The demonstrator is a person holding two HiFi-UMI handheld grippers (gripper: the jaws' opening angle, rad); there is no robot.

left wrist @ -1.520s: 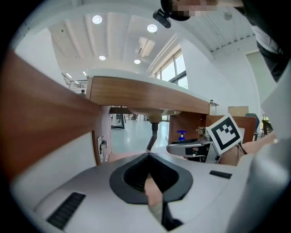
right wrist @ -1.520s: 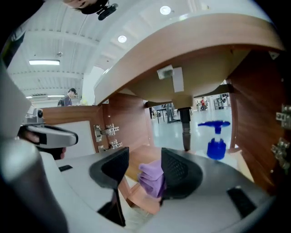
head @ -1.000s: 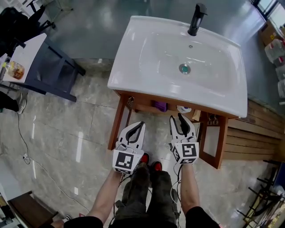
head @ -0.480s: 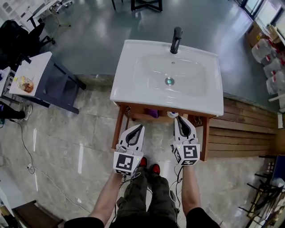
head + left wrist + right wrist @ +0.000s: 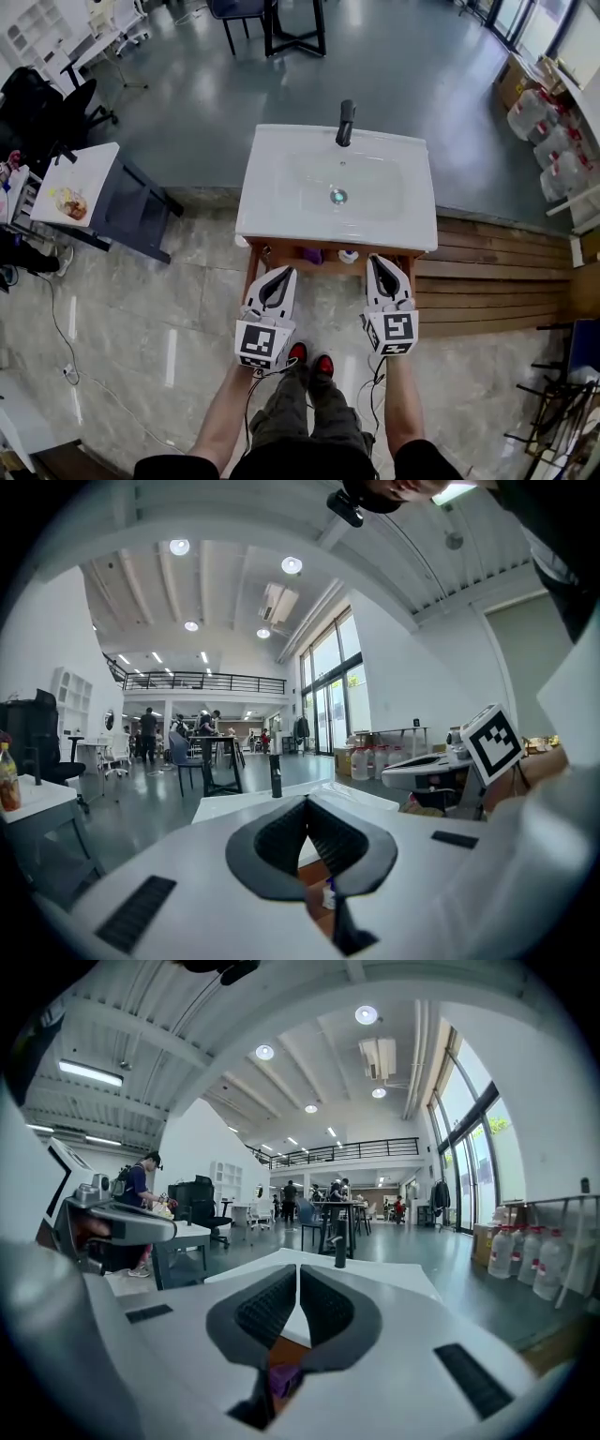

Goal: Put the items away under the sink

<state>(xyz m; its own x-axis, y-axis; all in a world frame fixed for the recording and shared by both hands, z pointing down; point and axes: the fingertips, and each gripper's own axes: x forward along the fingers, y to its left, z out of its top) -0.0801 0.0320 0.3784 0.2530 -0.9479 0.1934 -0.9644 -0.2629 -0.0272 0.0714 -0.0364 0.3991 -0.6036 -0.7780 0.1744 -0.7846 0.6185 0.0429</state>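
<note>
The white sink (image 5: 281, 217) with its black faucet (image 5: 346, 123) stands on a wooden cabinet. On the shelf beneath it sit a purple item (image 5: 313, 255) and a small white item (image 5: 349, 256). My left gripper (image 5: 278, 273) is shut and empty, short of the cabinet's left front. My right gripper (image 5: 382, 262) has just been closing and is shut with nothing between its jaws, short of the right front. In the left gripper view the left gripper (image 5: 307, 803) points over the sink (image 5: 234, 808). In the right gripper view the right gripper (image 5: 298, 1274) shows the purple item (image 5: 281, 1379) below its jaws.
A dark table with a white top (image 5: 80, 183) stands to the left. Wooden decking (image 5: 497, 272) runs to the right of the sink, with water bottles (image 5: 548, 141) beyond it. The person's red shoes (image 5: 309, 356) are on the tiled floor below the grippers.
Both grippers have risen, and the sink now looks smaller and farther below. The right jaws went from parted to shut. The left jaws stayed shut.
</note>
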